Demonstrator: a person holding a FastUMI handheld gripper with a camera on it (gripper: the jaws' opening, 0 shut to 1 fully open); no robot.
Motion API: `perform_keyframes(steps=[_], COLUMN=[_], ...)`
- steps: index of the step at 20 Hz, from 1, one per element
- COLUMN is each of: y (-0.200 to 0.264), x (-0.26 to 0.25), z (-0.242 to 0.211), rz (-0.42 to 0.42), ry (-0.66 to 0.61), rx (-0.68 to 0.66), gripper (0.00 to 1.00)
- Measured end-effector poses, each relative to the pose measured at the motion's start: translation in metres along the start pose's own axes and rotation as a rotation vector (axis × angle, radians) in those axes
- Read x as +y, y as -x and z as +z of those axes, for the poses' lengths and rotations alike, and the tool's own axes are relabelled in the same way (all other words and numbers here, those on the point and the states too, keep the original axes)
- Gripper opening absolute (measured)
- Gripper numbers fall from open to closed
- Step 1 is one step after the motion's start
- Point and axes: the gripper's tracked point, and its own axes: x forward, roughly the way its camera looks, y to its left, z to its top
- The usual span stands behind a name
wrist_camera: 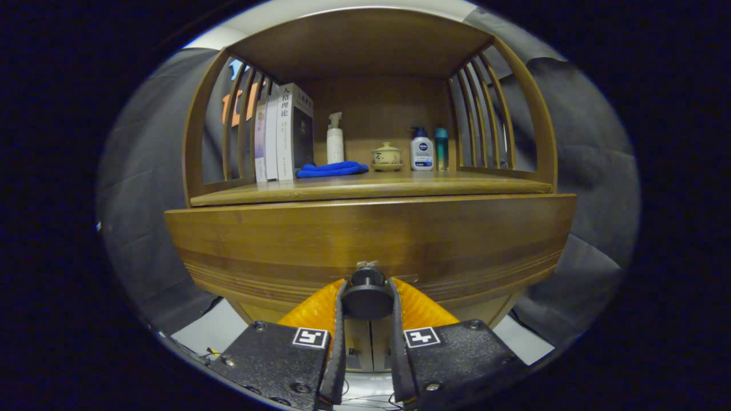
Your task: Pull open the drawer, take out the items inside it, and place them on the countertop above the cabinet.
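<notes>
Opening step: the gripper (367, 297) jaws clamp the drawer knob (367, 294); next, a straight pull draws the drawer front (371, 240) outward.

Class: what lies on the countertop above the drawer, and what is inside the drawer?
On the countertop: books, blue cloth, bottles. Tongs clamp the drawer's knob; drawer front hides its contents.

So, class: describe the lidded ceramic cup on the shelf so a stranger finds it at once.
Start at the wooden cabinet, whose drawer knob the gripper clasps. On its countertop, between two pump bottles, sits the lidded cup: squat, beige, on a saucer.
</notes>
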Motion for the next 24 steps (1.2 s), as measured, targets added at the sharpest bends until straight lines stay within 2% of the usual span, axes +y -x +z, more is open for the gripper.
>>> perform_keyframes(steps=[14,24], y=[0.083,0.123], x=[0.000,-0.001], z=[-0.025,-0.045], rz=[0.010,0.020], ry=[-0.016,-0.020], rx=[-0.005,0.004], gripper=[0.36,0.35])
